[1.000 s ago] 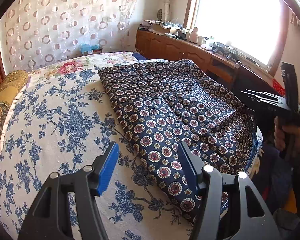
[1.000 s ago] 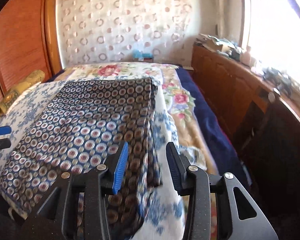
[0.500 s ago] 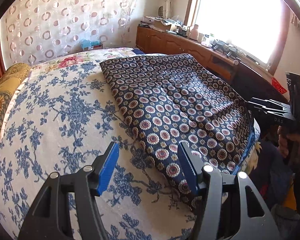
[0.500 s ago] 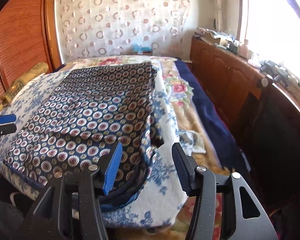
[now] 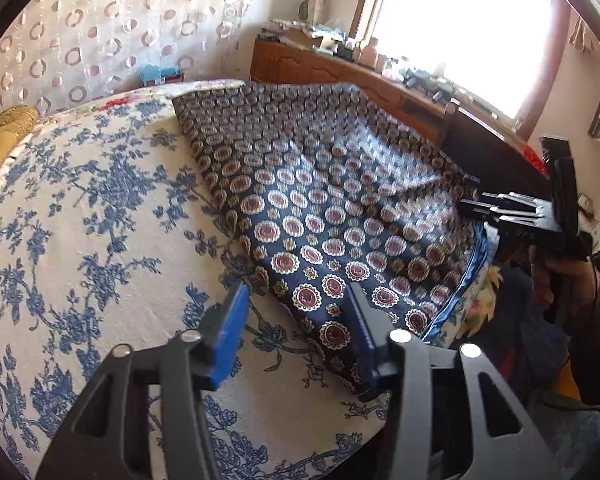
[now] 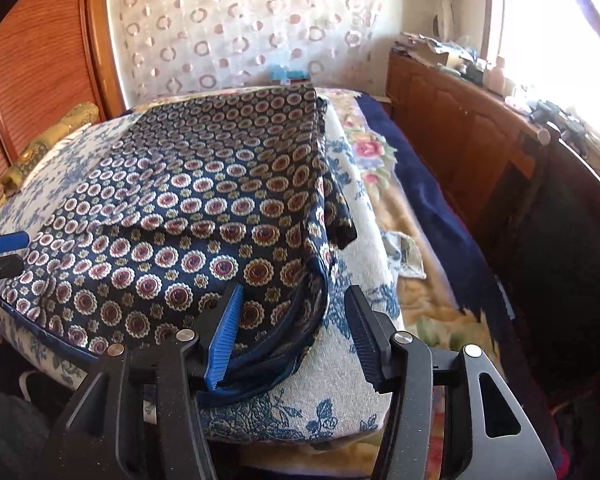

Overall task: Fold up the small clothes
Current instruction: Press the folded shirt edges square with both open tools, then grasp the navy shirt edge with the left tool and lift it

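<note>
Both my left tongs (image 5: 296, 320) and right tongs (image 6: 292, 328) gape empty; the thin, limp navy medallion-print garment (image 6: 204, 208) looks slippery, so I'd pinch its piped hem corners.

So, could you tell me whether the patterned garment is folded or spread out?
Folded: the patterned garment shows doubled layers along its near and right edges.

Patterned cloth (image 5: 332, 200) far half motion-blurred in left view. Sill clutter (image 6: 500, 72) too small, washed out. Left hand-held gripper (image 6: 2, 254) cut off at frame edge.
</note>
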The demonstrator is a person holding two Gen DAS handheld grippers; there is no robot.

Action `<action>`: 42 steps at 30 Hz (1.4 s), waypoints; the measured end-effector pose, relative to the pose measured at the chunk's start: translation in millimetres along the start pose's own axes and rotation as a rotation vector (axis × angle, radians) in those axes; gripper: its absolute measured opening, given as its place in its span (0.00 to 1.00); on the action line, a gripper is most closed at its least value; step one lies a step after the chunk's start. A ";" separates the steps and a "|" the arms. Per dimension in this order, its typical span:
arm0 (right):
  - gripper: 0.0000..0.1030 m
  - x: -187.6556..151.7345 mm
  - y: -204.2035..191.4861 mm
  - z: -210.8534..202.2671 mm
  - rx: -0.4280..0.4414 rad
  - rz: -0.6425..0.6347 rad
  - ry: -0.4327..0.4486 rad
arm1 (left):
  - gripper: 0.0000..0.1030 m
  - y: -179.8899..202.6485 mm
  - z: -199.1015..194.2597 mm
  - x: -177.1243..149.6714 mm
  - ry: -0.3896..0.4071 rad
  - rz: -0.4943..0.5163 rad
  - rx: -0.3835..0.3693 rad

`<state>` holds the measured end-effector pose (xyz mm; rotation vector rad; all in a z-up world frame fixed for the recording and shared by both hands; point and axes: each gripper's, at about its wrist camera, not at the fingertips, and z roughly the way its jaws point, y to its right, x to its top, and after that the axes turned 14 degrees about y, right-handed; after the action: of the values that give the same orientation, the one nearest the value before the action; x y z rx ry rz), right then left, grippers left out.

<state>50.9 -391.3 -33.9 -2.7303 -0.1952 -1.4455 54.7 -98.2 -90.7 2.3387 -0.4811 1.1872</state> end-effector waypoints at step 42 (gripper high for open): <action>0.40 -6.5 -5.9 -2.2 0.069 -0.025 -0.060 | 0.02 1.8 0.1 3.3 0.025 -0.015 -0.054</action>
<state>44.7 -386.3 -38.2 -2.7273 -0.2774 -1.3373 55.6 -100.1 -87.6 2.2756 -0.4803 1.1807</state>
